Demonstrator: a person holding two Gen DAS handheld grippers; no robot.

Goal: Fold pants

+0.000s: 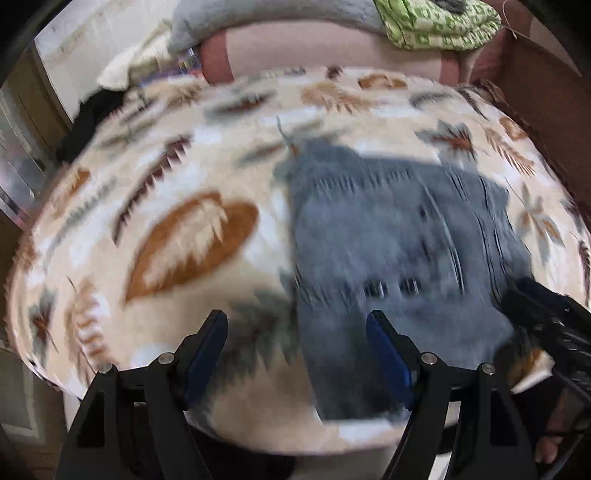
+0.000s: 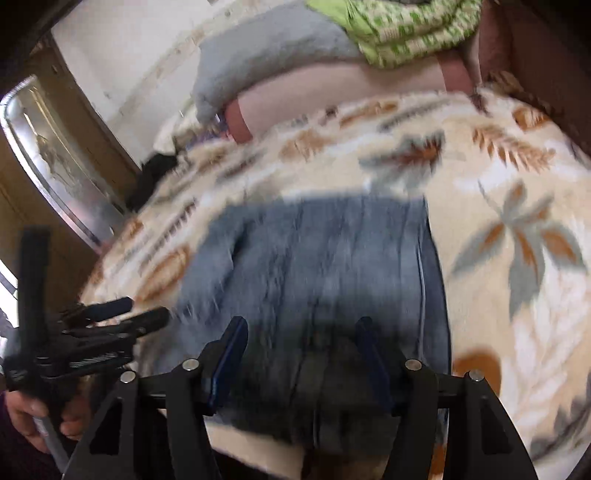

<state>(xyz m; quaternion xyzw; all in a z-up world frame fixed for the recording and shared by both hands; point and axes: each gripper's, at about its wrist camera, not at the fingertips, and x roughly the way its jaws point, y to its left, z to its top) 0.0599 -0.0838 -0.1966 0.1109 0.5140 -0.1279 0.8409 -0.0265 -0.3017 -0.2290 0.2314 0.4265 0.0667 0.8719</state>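
No readable writing, frames blurred. Grey-blue pants [image 1: 399, 236] lie folded, centre frame on leaf-print blanket [image 1: 192, 236]. Left gripper [image 1: 297, 325] and right gripper [image 2: 299, 332] both gape wide, holding nothing.

Both wrist views look forward and down, close above the bed. The 2 share the folded pants [image 1: 399, 236] [image 2: 317, 266] and blanket [image 1: 177, 206] [image 2: 517, 206]

A big bed is covered by a cream blanket [image 1: 207, 177] with brown and gray leaves. At its far edge lie a pink pillow [image 1: 332, 48], a gray pillow [image 2: 273, 55] and a green patterned cloth [image 1: 443, 22]. Behind is a white wall [image 2: 140, 44].
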